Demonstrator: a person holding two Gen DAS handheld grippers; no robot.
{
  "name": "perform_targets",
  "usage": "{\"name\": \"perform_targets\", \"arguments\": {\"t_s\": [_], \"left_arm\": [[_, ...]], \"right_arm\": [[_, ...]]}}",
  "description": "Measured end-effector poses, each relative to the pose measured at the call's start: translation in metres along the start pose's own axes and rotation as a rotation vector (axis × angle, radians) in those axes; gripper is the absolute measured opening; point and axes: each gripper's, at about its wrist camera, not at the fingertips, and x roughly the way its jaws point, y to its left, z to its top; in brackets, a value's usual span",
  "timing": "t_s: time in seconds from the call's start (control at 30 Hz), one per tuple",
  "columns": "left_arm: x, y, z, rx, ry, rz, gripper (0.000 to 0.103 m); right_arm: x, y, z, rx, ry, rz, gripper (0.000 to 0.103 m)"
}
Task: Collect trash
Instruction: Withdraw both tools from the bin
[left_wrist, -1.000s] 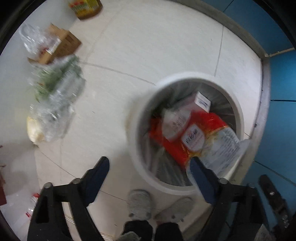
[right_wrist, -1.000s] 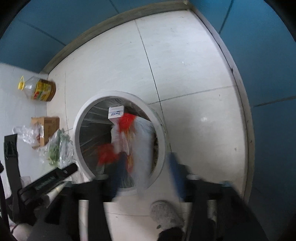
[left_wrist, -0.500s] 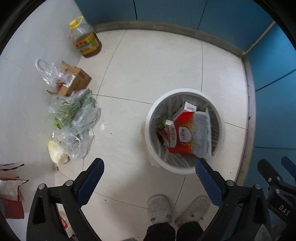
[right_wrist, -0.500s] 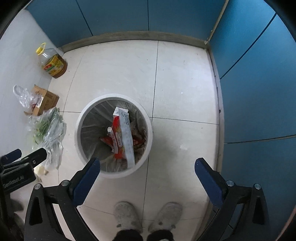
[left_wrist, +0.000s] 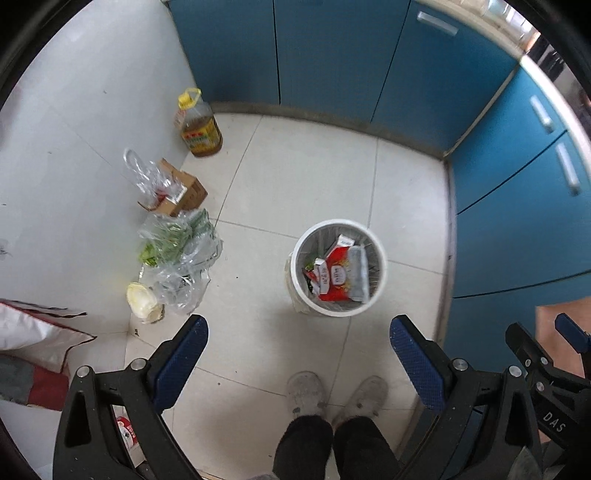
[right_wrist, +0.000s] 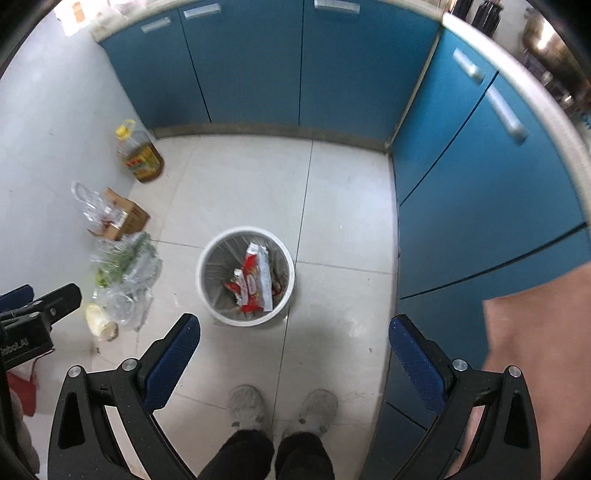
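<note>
A white round trash bin (left_wrist: 380, 275) with a clear liner stands on the tiled floor; it also shows in the right wrist view (right_wrist: 288, 258). Inside lie a red and white package (left_wrist: 334, 277) (right_wrist: 255, 282) and a small white carton (left_wrist: 345, 240). My left gripper (left_wrist: 299, 328) is open and empty, high above the floor, nearer me than the bin. My right gripper (right_wrist: 295, 330) is open and empty, high above the bin's near side.
Along the white wall at left stand an oil bottle (left_wrist: 199, 127), a cardboard box (left_wrist: 184, 192) and clear bags of greens (left_wrist: 177, 251). Blue cabinets (left_wrist: 332, 55) close the back and right. My shoes (left_wrist: 306, 395) are on the floor below.
Both grippers have risen far above the bin, which now looks much smaller. The red and white package left the right gripper and lies in the bin.
</note>
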Motion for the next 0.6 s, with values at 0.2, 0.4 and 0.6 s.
{"name": "perform_targets", "arguments": {"t_s": [0.2, 0.4, 0.6], "left_arm": [[-0.120, -0.002, -0.012, 0.026, -0.097, -0.054, 0.101], [-0.218, -0.008, -0.038, 0.056, -0.199, -0.065, 0.101], [-0.289, -0.012, -0.077, 0.040, -0.278, -0.070, 0.101]], "right_arm": [[-0.141, -0.007, -0.003, 0.009, -0.103, 0.015, 0.103], [-0.262, -0.012, -0.018, 0.007, -0.213, 0.036, 0.103], [-0.355, -0.031, -0.049, -0.005, -0.285, 0.092, 0.103]]}}
